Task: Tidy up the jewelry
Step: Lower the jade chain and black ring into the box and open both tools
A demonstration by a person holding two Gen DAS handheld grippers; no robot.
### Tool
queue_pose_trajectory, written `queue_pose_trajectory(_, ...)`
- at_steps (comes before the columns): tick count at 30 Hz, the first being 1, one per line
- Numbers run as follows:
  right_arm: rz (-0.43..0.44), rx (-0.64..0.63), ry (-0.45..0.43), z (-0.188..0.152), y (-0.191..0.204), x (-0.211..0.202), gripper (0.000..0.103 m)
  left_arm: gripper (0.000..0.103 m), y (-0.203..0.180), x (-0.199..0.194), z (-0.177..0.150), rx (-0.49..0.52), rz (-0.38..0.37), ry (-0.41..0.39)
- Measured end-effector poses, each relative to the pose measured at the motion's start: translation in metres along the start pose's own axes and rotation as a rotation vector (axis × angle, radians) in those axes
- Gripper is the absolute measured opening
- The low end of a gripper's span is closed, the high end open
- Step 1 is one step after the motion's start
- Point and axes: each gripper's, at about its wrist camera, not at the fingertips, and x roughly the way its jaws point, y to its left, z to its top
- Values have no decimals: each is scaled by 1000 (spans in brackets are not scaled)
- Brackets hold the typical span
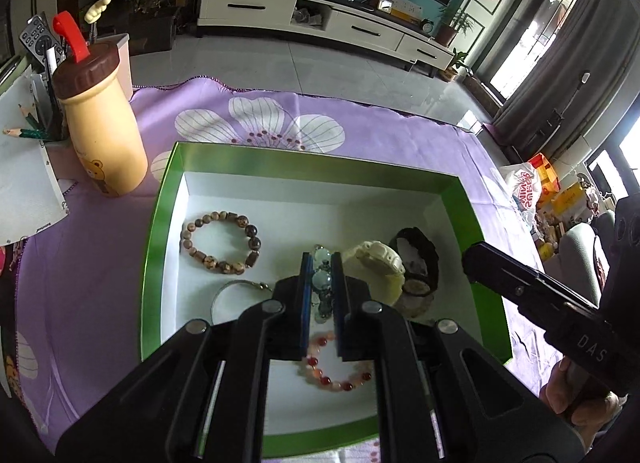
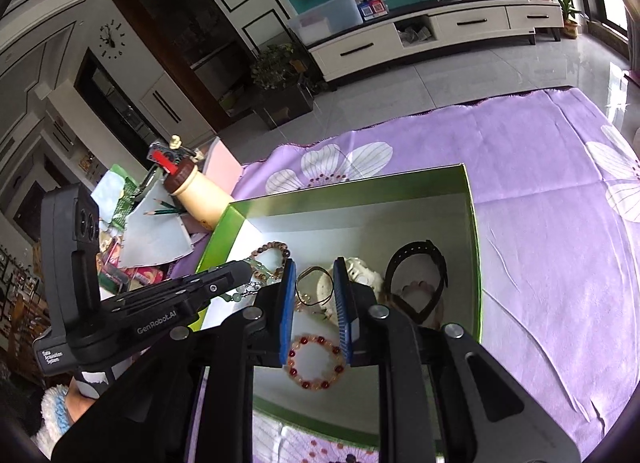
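A green box with a white inside [image 1: 160,223] [image 2: 474,223] sits on a purple flowered cloth [image 1: 360,119]. My left gripper [image 1: 322,259] hovers over it, shut on a pale green bead bracelet [image 1: 322,279] [image 2: 240,297] that hangs from its blue pads. In the box lie a brown bead bracelet [image 1: 220,239], a thin bangle [image 1: 236,283], a red bead bracelet [image 1: 326,380] [image 2: 316,385], a white watch [image 1: 376,261] and a black watch [image 1: 416,247] [image 2: 416,247]. My right gripper [image 2: 315,275] is over the box's right side, jaws slightly apart. A thin loop [image 2: 316,268] shows through the gap, seemingly lying below.
A tan bottle with a brown cap [image 1: 104,135] stands left of the box. Behind it is a holder with pencils and a remote [image 1: 40,47], with papers [image 1: 24,183] beside it. A plastic bag [image 1: 524,191] lies off the table's right edge. A hand [image 1: 568,395] holds the right gripper's handle.
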Motion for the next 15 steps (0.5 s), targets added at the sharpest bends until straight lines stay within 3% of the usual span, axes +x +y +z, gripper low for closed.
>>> queue_pose_trajectory(15, -102, 32, 81, 22, -9, 55, 19, 9, 15, 38, 19, -21, 49, 37)
